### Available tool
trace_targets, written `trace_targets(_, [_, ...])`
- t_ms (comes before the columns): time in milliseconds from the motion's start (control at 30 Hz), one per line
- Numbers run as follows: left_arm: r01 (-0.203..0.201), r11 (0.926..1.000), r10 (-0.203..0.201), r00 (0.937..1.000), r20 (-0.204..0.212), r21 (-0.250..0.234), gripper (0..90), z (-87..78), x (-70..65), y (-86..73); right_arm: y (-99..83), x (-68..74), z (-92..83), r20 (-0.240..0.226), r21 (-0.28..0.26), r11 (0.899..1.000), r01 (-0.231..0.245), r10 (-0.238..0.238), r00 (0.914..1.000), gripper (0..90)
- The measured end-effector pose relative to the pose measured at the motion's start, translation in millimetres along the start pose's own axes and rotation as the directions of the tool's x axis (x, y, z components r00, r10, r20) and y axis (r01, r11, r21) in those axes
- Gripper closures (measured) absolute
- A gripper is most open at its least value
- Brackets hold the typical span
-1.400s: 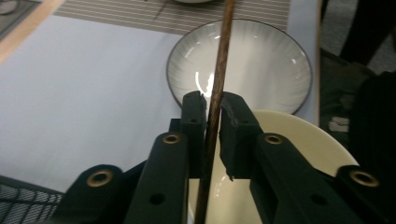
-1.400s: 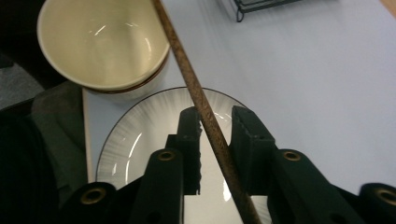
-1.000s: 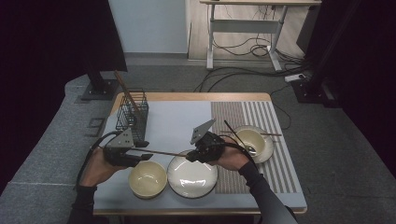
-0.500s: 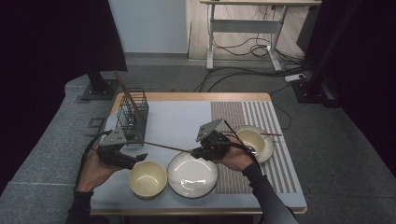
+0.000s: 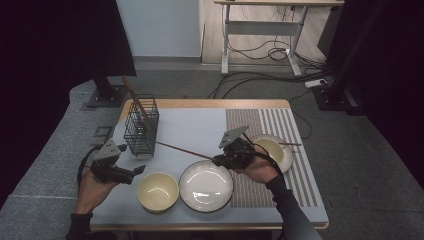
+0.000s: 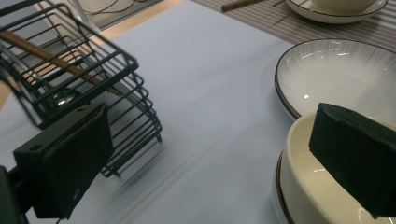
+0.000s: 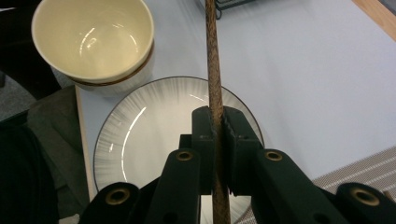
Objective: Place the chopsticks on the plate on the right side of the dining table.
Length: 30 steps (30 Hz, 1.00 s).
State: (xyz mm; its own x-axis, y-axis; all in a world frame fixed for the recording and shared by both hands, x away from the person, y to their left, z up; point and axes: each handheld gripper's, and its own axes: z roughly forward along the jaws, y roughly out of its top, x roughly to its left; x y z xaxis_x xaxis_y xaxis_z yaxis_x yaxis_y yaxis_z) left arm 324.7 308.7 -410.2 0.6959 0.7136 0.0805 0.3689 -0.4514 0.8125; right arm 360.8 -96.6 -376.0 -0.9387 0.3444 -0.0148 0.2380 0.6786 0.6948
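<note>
My right gripper (image 5: 217,161) (image 7: 218,125) is shut on a long brown chopstick (image 5: 184,150) (image 7: 213,56). The stick runs from it across the mat toward the black wire basket (image 5: 141,126) (image 6: 79,88), over the edge of the white plate (image 5: 206,186) (image 7: 140,135). My left gripper (image 5: 138,171) (image 6: 210,158) sits at the front left, beside the cream bowl (image 5: 158,191) (image 6: 322,186). Its jaws have just been opening and now stand wide apart with nothing between them. More brown sticks (image 5: 134,97) (image 6: 44,51) lean inside the basket.
A second bowl on a saucer (image 5: 271,150) (image 6: 343,11) stands on the striped mat at the right, with a chopstick (image 5: 290,144) (image 6: 243,4) resting by it. The pale blue mat (image 5: 195,127) lies bare between basket and plate. A person's hands hold both grippers.
The left gripper has let go of the chopstick's far end, opened, and drawn back to the front left. The right gripper, still holding the stick, has shifted slightly right.
</note>
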Motion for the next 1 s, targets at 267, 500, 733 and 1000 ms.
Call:
trace_targets(267, [0.078, 0.9969, -0.078, 0.9957, -0.049, -0.009, 0.0, -6.0, 10.4, -26.6, -7.4, -6.7, -8.6, 0.041, -0.003, 1.0, -0.03, 0.03, 0.9987, 83.9])
trace_targets(500, [0.116, 0.993, -0.113, 0.9883, -0.103, 0.021, 0.0, -3.6, 13.1, -50.0, -17.8, -13.7, -15.7, 0.091, 0.0, 0.997, -0.071, 0.071, 0.9934, 83.9])
trace_targets(733, [0.142, 0.9889, -0.136, 0.9822, -0.13, 0.043, 0.0, 4.7, 11.3, -72.0, -29.3, -23.0, -26.4, 0.141, -0.008, 0.993, -0.118, 0.118, 0.9829, 83.9])
trace_targets(1000, [0.154, 0.9834, -0.141, 0.9815, -0.129, 0.097, 0.0, 17.0, 5.8, -89.5, -43.2, -31.6, -41.4, 0.193, -0.02, 0.987, -0.162, 0.163, 0.9677, 83.9])
